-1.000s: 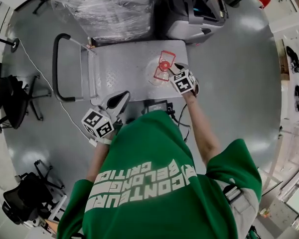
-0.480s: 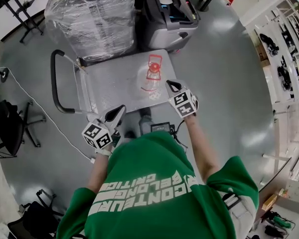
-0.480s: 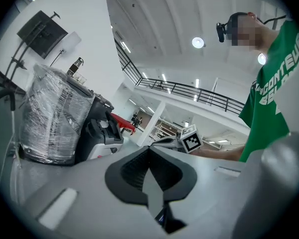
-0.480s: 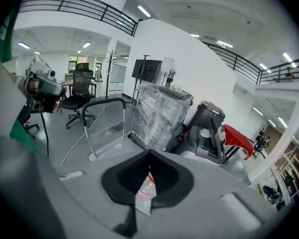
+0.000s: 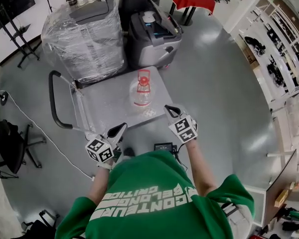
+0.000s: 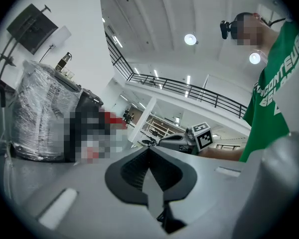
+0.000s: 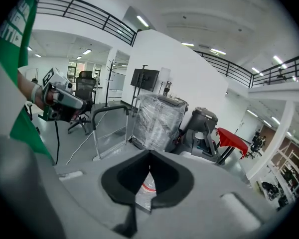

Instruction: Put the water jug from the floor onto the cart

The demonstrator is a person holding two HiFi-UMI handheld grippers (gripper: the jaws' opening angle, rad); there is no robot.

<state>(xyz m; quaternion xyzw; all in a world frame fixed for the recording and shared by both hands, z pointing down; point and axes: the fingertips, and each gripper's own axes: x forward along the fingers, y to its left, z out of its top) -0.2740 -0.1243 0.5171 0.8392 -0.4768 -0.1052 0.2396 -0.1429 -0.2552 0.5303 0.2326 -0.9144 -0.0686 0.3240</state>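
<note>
While the water jug (image 5: 142, 89) stands upright on the cart (image 5: 104, 106), both grippers hover apart from it.
The left gripper (image 5: 121, 128) and right gripper (image 5: 168, 108) are at the cart's near edge, jaws closed on nothing. The red-capped jug sits toward the deck's right side, away from the handle.

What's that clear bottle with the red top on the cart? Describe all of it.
A water jug, apparently clear plastic, with a red cap and carry handle on top. It stands upright on the grey deck of the cart, toward the end away from the push handle. Only the deck touches it; the left tongs and right tongs are apart from it.
</note>
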